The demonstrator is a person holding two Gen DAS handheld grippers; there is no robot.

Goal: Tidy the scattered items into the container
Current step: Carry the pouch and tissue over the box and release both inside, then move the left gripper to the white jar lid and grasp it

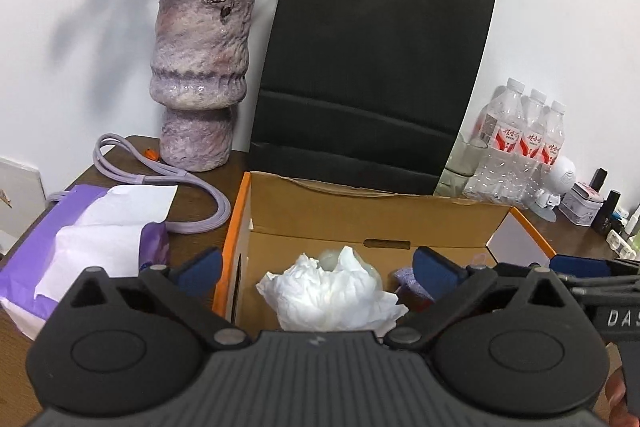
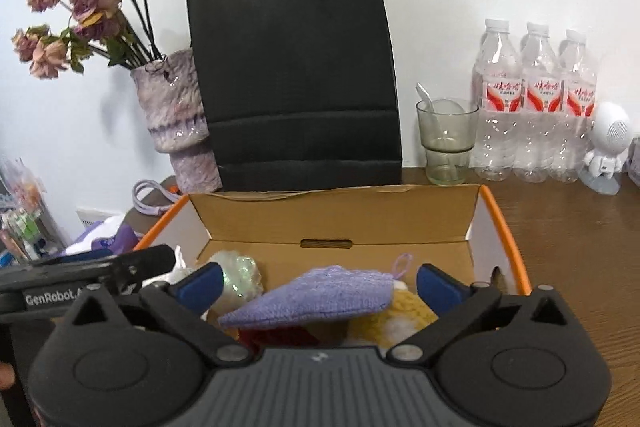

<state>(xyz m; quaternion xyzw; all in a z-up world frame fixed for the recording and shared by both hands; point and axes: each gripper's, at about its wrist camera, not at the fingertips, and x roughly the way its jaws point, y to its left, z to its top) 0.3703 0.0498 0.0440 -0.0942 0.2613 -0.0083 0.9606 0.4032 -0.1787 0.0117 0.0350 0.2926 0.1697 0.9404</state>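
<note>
An open cardboard box with an orange rim (image 1: 360, 211) (image 2: 332, 215) stands in the middle of the wooden table. In the left wrist view a crumpled white tissue (image 1: 332, 293) lies inside it. My left gripper (image 1: 316, 267) is open above the tissue, holding nothing. In the right wrist view a purple knitted cloth (image 2: 316, 297) lies in the box on yellow (image 2: 400, 313) and red knitted pieces, with a pale iridescent bundle (image 2: 240, 273) to its left. My right gripper (image 2: 320, 281) is open over the box, its blue pads either side of the purple cloth, apart from it.
A black paper bag (image 1: 372, 75) stands behind the box, a purple vase of dried roses (image 1: 200, 75) to its left. A purple bag with white paper (image 1: 92, 227) lies left of the box. A glass (image 2: 446, 143), water bottles (image 2: 536, 99) and a white figure (image 2: 606, 143) stand at the back right.
</note>
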